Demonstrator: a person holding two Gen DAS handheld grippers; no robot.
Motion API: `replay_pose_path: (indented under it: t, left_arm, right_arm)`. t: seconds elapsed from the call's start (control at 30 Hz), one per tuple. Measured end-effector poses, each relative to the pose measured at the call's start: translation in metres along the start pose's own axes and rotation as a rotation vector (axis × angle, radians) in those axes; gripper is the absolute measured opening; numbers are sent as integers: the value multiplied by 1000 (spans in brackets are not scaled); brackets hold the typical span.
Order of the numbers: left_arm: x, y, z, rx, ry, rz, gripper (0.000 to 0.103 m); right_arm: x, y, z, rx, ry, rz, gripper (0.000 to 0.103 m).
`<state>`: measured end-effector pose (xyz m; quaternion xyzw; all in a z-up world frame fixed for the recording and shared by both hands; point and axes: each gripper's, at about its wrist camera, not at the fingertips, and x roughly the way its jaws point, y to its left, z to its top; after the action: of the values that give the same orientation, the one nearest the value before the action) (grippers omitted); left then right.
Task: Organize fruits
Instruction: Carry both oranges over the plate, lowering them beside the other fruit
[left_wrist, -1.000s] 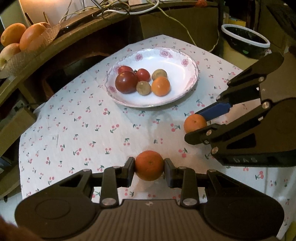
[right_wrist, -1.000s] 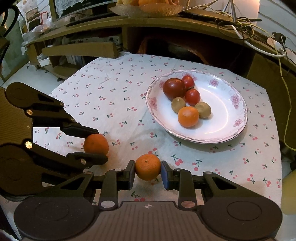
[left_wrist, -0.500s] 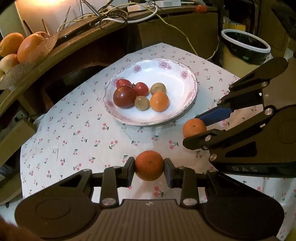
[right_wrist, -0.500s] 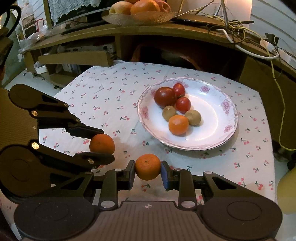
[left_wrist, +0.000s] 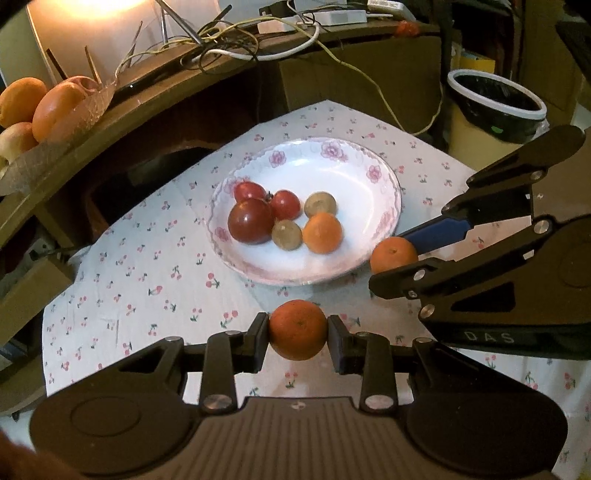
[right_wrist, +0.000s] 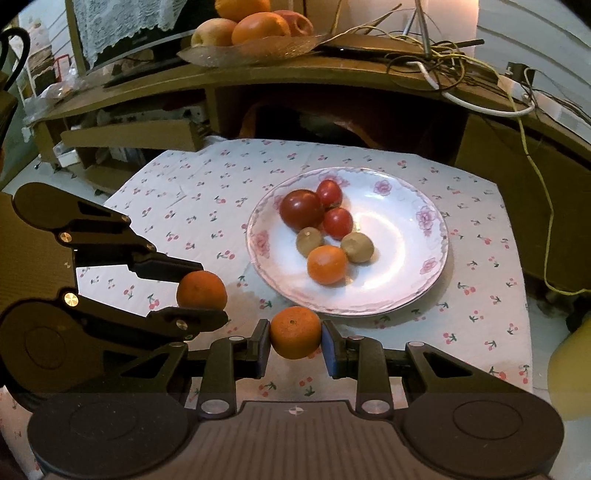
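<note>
Orange tangerines sit clamped in both claws: the left gripper (left_wrist: 297, 336) grasps one tangerine (left_wrist: 297, 329) above the cherry-print tablecloth (left_wrist: 147, 258), and the right gripper (right_wrist: 295, 341) grasps a second tangerine (right_wrist: 294, 332), its jaws having just eased slightly wider with the fruit between them. Just beyond them, the floral plate (left_wrist: 369, 192) holds a third tangerine (left_wrist: 322, 232), tomatoes and two brownish fruits.
</note>
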<state>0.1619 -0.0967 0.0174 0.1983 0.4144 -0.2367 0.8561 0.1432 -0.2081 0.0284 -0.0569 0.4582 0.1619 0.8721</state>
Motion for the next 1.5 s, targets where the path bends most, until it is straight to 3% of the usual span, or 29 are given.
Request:
replay_pose_path:
  t: [0.7,1.5]
  left_arm:
    - [27,10,33,-44,-25,21,38]
    - [46,13,34,-41,-23,44,38]
  right_arm:
    - [14,-32,25,87,-25,-59,32]
    - [37,-41,28,123,-9,-80,32]
